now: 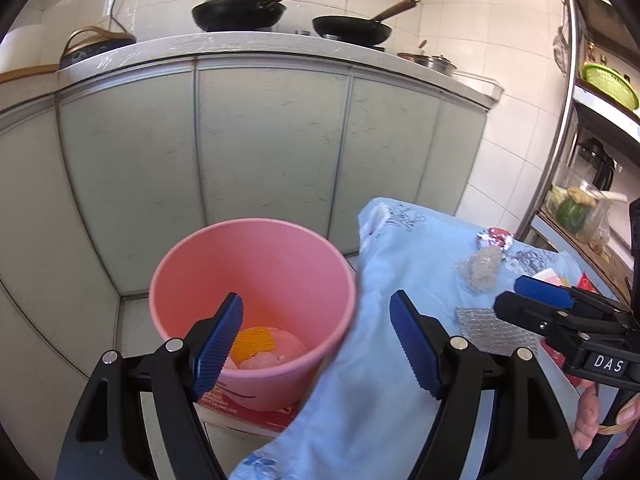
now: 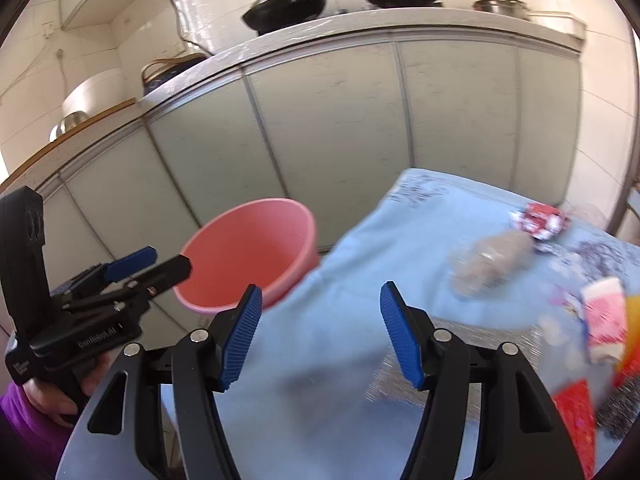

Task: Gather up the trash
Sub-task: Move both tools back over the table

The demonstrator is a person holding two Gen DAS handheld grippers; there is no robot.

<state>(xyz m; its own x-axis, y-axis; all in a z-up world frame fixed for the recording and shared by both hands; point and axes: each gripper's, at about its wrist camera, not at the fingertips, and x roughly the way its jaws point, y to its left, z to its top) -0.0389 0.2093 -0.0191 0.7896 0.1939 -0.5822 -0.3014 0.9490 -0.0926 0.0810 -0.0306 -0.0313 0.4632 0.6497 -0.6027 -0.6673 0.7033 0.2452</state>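
Both wrist cams sit close and angle down at the table's left edge. They share the pink bucket (image 1: 252,304) (image 2: 248,256) and the cabinets (image 1: 272,148) (image 2: 340,128) behind.

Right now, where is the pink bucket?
The pink bucket stands on the floor before the grey cabinet doors, just left of the blue cloth. In the left wrist view it sits low and centre-left.

White glossy wall tiles (image 1: 452,20) rise behind a pale stone counter (image 1: 240,46) on the far side; pale green cabinet doors (image 1: 272,140) stand beneath, and a metal shelf rack (image 1: 568,92) stands right.
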